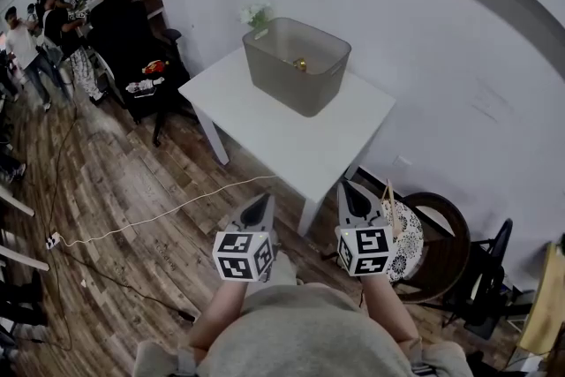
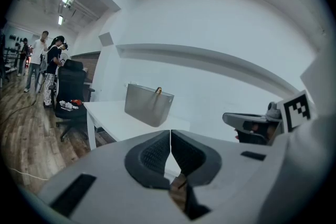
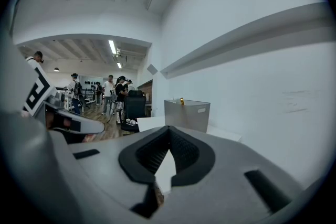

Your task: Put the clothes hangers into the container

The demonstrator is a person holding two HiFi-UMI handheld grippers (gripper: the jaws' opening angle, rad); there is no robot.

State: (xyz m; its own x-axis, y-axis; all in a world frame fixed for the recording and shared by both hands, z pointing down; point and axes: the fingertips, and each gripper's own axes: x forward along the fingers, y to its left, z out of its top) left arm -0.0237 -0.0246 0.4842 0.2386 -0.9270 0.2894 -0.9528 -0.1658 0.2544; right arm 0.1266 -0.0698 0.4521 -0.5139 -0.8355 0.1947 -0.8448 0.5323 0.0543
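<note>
A grey plastic container (image 1: 296, 64) stands on the far part of the white table (image 1: 291, 132). A gold hanger hook (image 1: 301, 64) pokes up inside it; the hanger's body is hidden by the walls. The same container (image 2: 148, 104) (image 3: 187, 115) shows ahead in both gripper views, with the gold hook (image 2: 158, 91) (image 3: 182, 101) at its rim. My left gripper (image 1: 259, 209) and right gripper (image 1: 356, 200) hang side by side below the table's near edge, well short of the container. Both are shut with nothing between the jaws.
A black office chair (image 1: 150, 88) with small items on it stands left of the table. Several people (image 1: 40, 22) stand at the far left. A white cable (image 1: 159, 216) crosses the wooden floor. A round dark chair with a patterned cushion (image 1: 424, 247) sits to my right.
</note>
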